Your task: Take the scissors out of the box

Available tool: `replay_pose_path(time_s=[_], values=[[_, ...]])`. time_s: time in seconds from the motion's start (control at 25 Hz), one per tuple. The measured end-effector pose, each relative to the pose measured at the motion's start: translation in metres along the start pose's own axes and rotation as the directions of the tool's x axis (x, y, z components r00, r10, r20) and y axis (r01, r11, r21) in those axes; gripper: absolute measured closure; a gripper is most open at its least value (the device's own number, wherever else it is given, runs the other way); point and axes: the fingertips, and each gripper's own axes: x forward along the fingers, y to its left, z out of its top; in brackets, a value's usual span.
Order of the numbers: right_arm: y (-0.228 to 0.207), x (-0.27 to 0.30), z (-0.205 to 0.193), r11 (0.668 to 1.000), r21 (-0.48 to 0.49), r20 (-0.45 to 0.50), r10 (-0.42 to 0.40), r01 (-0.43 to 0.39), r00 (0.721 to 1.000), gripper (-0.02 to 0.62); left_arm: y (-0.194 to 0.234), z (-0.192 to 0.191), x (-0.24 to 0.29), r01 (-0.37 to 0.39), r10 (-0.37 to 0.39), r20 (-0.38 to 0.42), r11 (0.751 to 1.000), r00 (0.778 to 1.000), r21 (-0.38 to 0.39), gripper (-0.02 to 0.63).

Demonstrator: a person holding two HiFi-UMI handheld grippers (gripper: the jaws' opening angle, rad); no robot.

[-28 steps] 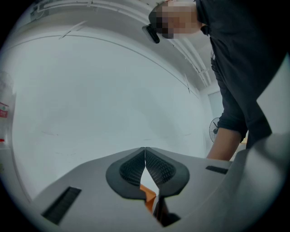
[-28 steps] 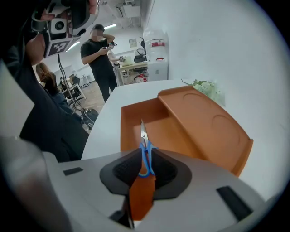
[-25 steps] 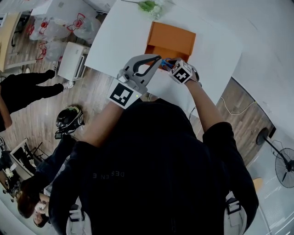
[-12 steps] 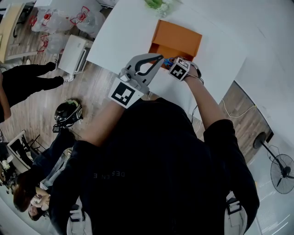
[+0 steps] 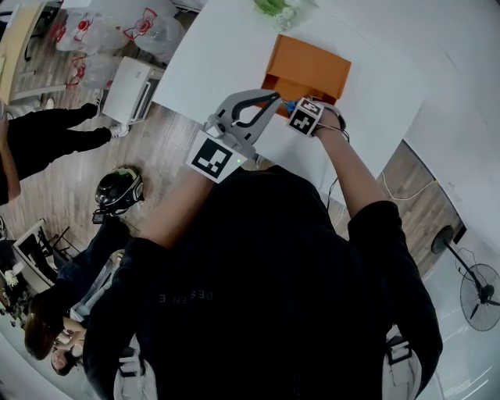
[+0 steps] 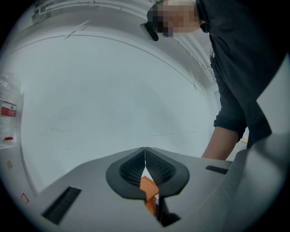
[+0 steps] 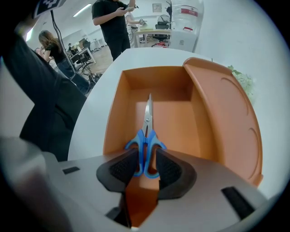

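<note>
Blue-handled scissors (image 7: 146, 136) lie closed on the floor of the orange box (image 7: 176, 122), blades pointing away from me. The box lid (image 7: 226, 118) stands open to the right. My right gripper (image 7: 146, 156) points straight down into the near end of the box; its jaws are opening and the scissors' handles sit between the pads, which do not press on them. In the head view the box (image 5: 312, 62) is on the white table (image 5: 219, 47) with the right gripper's marker cube (image 5: 305, 117) at its near edge. My left gripper (image 5: 269, 96) hovers level beside it, its jaws (image 6: 145, 154) shut and holding nothing.
A bag of greens (image 5: 277, 8) lies just beyond the box. The table's near edge runs under my hands. On the wooden floor to the left are a white case (image 5: 129, 90), plastic bags (image 5: 94, 35), a helmet (image 5: 117, 191) and bystanders (image 5: 47, 144). A fan (image 5: 476, 289) stands right.
The right gripper has dipped slightly lower into the box's near end. The left gripper holds its place beside it.
</note>
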Motion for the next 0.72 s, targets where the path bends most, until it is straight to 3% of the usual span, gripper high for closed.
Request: replay_pose_path(time_s=[0.72], values=[[-0.001, 0.000, -0.001, 0.999, 0.026, -0.029, -0.044, 0.045, 0.999, 0.503, 0.017, 0.003, -0.020, 0.033, -0.033, -0.003, 0.999, 0.999, -0.006, 0.586]])
